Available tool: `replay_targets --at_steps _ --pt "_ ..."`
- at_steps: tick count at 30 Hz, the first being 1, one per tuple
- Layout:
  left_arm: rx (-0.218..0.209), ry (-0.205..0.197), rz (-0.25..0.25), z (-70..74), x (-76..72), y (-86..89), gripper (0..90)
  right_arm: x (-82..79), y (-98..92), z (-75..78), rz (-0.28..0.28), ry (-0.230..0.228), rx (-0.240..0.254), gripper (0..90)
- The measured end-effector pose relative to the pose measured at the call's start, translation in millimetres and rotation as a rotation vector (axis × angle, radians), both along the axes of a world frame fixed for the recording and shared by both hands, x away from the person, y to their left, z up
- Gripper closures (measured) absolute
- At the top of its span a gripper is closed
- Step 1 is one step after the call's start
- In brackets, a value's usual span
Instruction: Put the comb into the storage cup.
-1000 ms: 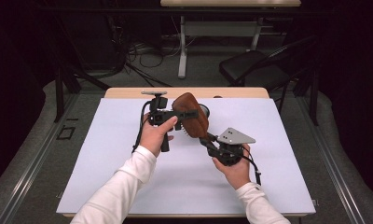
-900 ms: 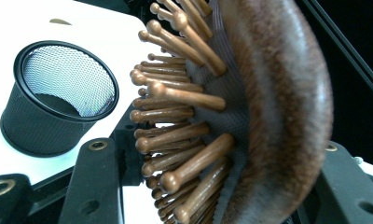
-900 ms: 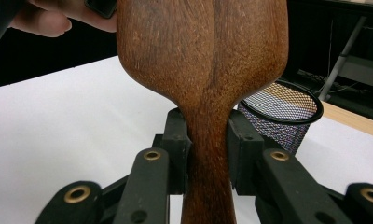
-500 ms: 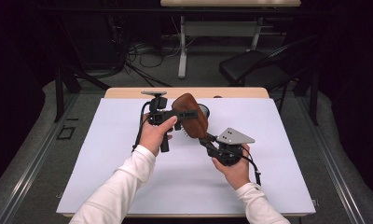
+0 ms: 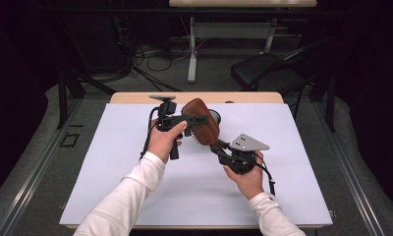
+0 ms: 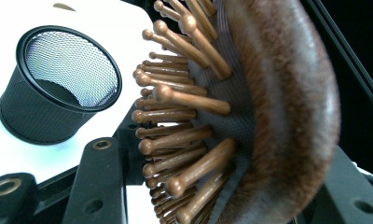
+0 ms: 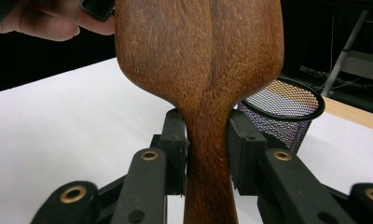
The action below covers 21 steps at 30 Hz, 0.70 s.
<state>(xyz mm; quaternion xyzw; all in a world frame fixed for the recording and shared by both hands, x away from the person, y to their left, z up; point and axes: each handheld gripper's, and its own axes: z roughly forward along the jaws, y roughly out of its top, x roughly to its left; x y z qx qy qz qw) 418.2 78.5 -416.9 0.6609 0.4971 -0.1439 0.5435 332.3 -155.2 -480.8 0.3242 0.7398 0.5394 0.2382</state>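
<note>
A brown wooden hairbrush (image 5: 202, 127) is held in the air over the white table between both grippers. My left gripper (image 5: 197, 119) is shut on the brush head: in the left gripper view the wooden bristles (image 6: 175, 107) face one jaw and the curved back (image 6: 287, 107) rests against the other. My right gripper (image 5: 219, 146) comes in from the lower right and is shut on the handle. In the right gripper view both pads (image 7: 175, 149) press the narrow neck of the hairbrush (image 7: 198, 56), back side up.
A black mesh cup (image 5: 215, 116) stands upright on the white table cover (image 5: 111, 162) just behind the brush, also visible as the cup (image 6: 58, 84) and the cup (image 7: 282, 114). A dark chair (image 5: 263, 69) and desk legs stand beyond the table's far edge.
</note>
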Motion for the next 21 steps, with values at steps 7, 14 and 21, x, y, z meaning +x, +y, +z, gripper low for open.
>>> replay_targets --at_steps 7,14,21 --pt "0.010 0.004 -0.003 -0.1 0.9 0.0 47.5 0.5 -0.4 -0.9 -0.002 0.004 0.004 70.1" --pt "0.013 0.011 0.012 -0.6 2.3 0.6 47.7 1.1 -1.0 -0.6 -0.004 0.010 0.014 65.8" --pt "0.014 0.015 0.013 -1.3 3.4 1.3 47.7 3.9 -1.5 -2.1 -0.008 0.028 0.016 58.1"
